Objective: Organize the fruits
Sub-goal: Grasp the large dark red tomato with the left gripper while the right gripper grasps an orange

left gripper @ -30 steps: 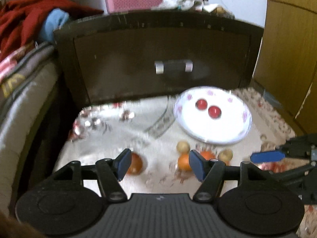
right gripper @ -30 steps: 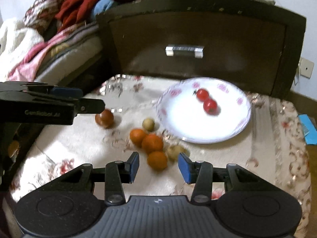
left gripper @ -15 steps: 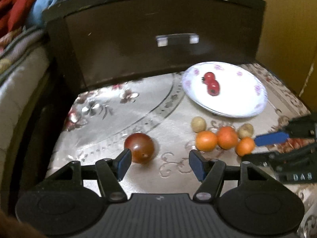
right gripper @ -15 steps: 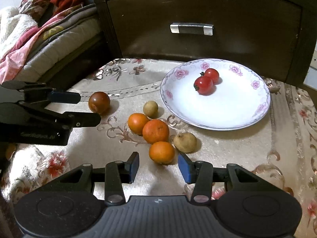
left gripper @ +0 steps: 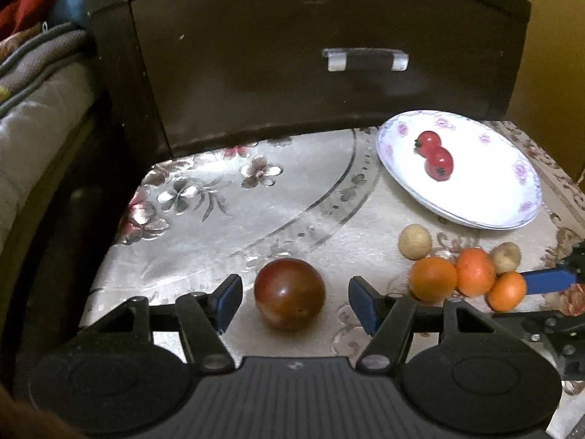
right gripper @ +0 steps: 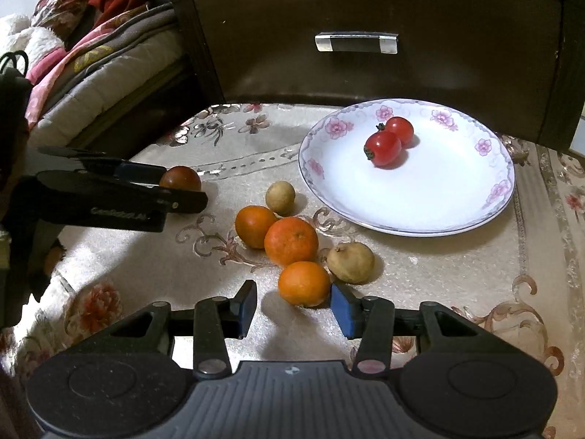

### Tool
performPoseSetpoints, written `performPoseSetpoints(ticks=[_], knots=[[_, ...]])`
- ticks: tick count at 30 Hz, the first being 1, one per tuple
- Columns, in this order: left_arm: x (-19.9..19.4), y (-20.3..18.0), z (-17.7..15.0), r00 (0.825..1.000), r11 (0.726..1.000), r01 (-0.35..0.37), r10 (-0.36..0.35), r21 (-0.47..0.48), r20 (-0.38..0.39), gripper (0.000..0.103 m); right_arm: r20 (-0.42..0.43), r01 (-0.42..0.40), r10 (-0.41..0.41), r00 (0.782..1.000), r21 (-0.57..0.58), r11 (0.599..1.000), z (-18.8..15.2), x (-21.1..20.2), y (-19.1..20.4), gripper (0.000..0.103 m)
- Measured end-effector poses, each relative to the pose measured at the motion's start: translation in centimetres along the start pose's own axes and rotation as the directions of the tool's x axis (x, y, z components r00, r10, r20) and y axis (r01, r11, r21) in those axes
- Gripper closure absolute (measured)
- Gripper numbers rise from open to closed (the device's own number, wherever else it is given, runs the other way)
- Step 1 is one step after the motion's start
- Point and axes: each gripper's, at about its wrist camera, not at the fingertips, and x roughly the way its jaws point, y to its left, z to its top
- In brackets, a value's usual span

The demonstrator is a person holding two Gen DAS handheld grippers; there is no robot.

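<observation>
Two grippers hang low over the cloth (right gripper: 438,274). On the left, the left gripper (left gripper: 294,301) stands with jaws wide, the dark tomato (left gripper: 289,294) lying between its blue pads with a gap on each side. Further right, the right gripper (right gripper: 294,305) has narrower jaws, also apart; the nearest orange (right gripper: 304,283) sits just ahead of them, its right side against or just beside the right pad, clear of the left. Beyond, the plate (right gripper: 438,216) carries two red tomatoes (right gripper: 389,141).

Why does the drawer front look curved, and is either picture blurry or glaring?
Both views use fisheye lenses, so the dark drawer front bows. Left wrist view: soft, the oranges smeared, the white plate washed out. Right wrist view: sharper, with fruit shadows on the tablecloth.
</observation>
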Motion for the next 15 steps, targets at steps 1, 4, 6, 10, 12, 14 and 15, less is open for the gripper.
performPoseSetpoints(ticks=[1, 4, 6, 10, 12, 14, 15], knots=[[0.24, 0.0, -0.04, 1.0, 1.0, -0.002, 0.002, -0.001, -0.006, 0.033, 0.002, -0.001, 0.001, 1.0, 0.002, 1.0, 0.0, 0.04, -0.02, 0.063], [0.75, -0.13, -0.06, 1.0, 1.0, 0.005, -0.005, -0.012, -0.027, 0.033, 0.003, -0.003, 0.003, 1.0, 0.002, 1.0, -0.02, 0.15, -0.03, 0.063], [0.92, -0.32, -0.02, 1.0, 1.0, 0.006, -0.006, -0.011, -0.03, 0.033, 0.005, -0.001, 0.001, 1.0, 0.004, 1.0, -0.01, 0.13, -0.04, 0.063], [1.0, -0.69, -0.12, 1.0, 1.0, 0.0, 0.0, 0.002, -0.027, 0.039, 0.009, 0.001, -0.001, 1.0, 0.007, 1.0, 0.02, 0.08, -0.01, 0.064], [1.01, -0.67, -0.04, 1.0, 1.0, -0.001, 0.001, -0.001, -0.028, 0.043, 0.009, 0.001, -0.001, 1.0, 0.007, 1.0, 0.06, 0.08, -0.06, 0.065], [1.04, -0.54, 0.04, 1.0, 1.0, -0.007, 0.006, -0.012, -0.028, 0.048, 0.007, 0.005, -0.005, 1.0, 0.005, 1.0, 0.11, 0.09, -0.09, 0.067], [1.1, -0.43, 0.06, 1.0, 1.0, -0.004, 0.003, -0.02, -0.03, 0.048, 0.007, 0.006, -0.006, 1.0, 0.008, 1.0, 0.14, 0.09, -0.14, 0.069]])
